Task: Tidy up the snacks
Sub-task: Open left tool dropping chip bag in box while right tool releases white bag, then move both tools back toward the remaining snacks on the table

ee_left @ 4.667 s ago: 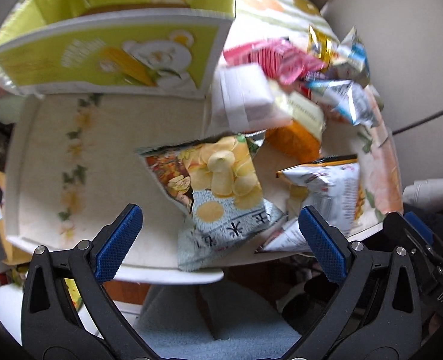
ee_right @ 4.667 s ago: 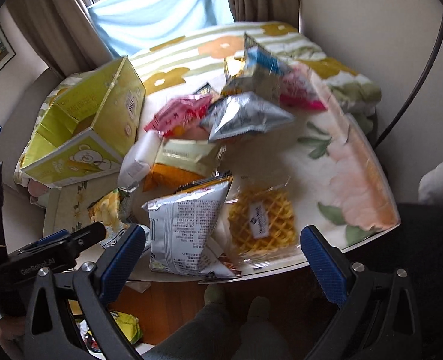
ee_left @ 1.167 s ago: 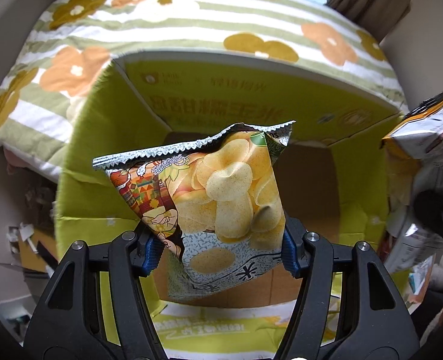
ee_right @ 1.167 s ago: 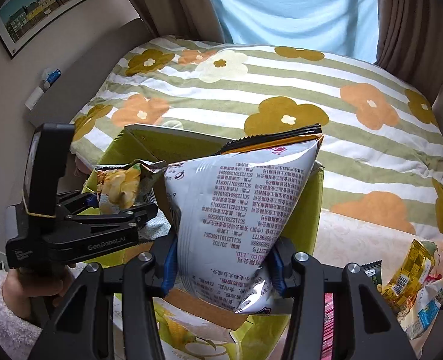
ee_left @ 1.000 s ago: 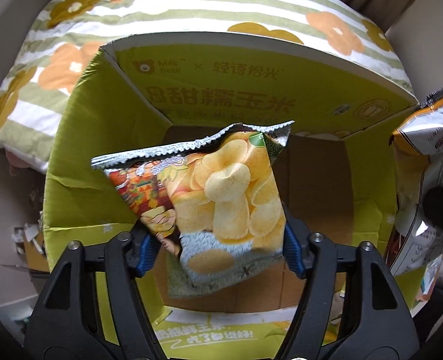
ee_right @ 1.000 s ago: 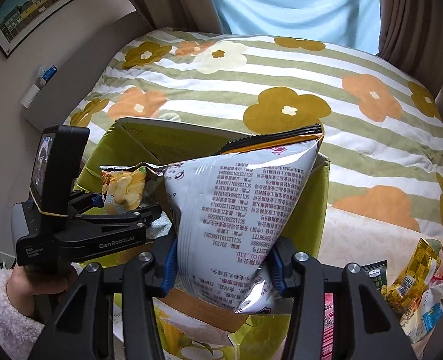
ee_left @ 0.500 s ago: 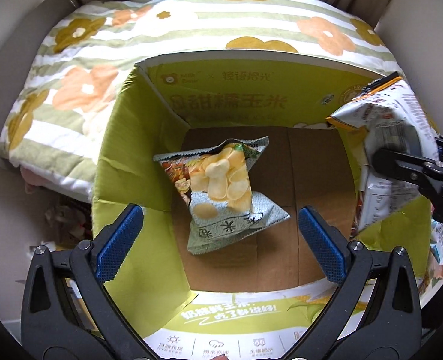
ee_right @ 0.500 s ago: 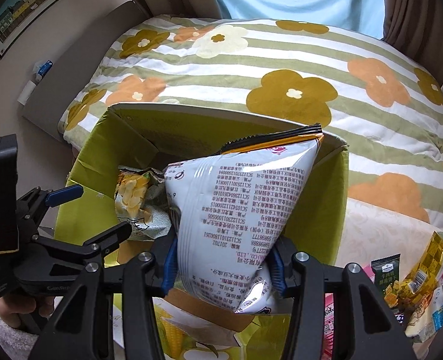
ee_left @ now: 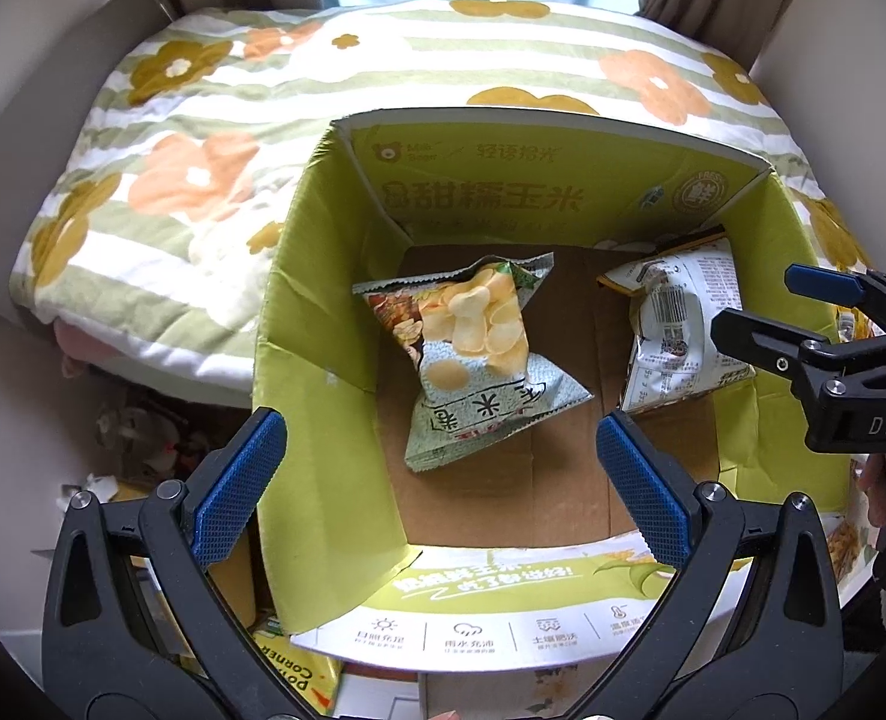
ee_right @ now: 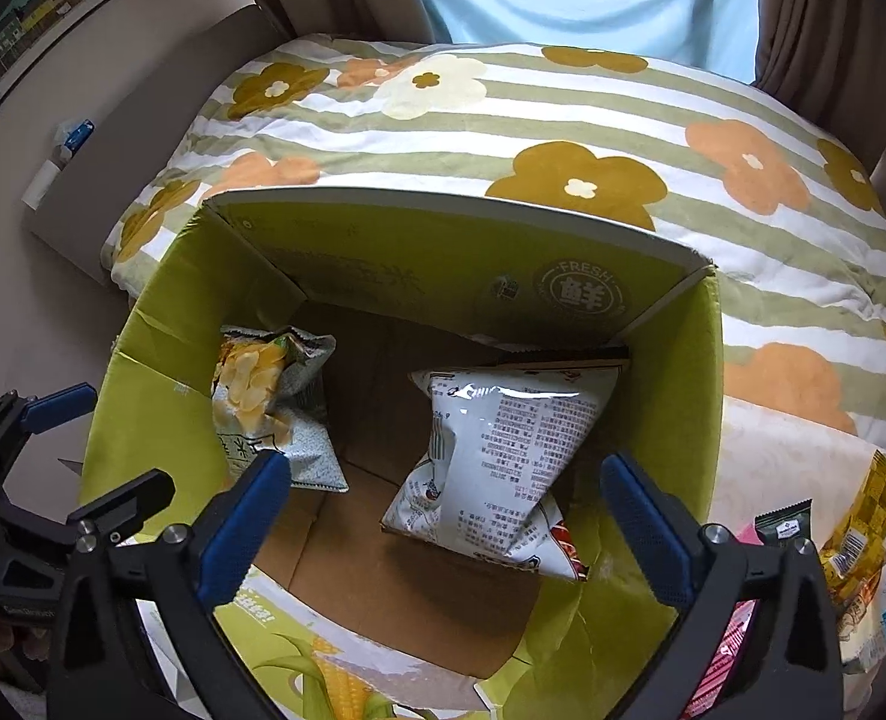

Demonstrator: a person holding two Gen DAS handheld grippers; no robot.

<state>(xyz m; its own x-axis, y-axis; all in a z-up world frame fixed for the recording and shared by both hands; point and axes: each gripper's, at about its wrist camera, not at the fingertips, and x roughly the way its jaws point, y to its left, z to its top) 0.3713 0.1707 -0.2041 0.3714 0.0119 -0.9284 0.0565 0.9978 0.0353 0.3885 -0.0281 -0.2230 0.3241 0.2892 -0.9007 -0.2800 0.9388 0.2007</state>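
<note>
Lying in the box [ee_left: 323, 312], white bag [ee_right: 502, 450] (print unreadable); left gripper [ee_left: 437, 480] wide, empty; right gripper [ee_right: 443, 516] opening, empty.

Lime-green box [ee_left: 317, 300], floral striped quilt [ee_left: 161, 138] (green-and-white stripes)

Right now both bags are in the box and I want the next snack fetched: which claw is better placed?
Right claw, probably. The remaining snacks lie just beyond the box on its side; the left claw sits over the far wall. Both are open and empty.
</note>
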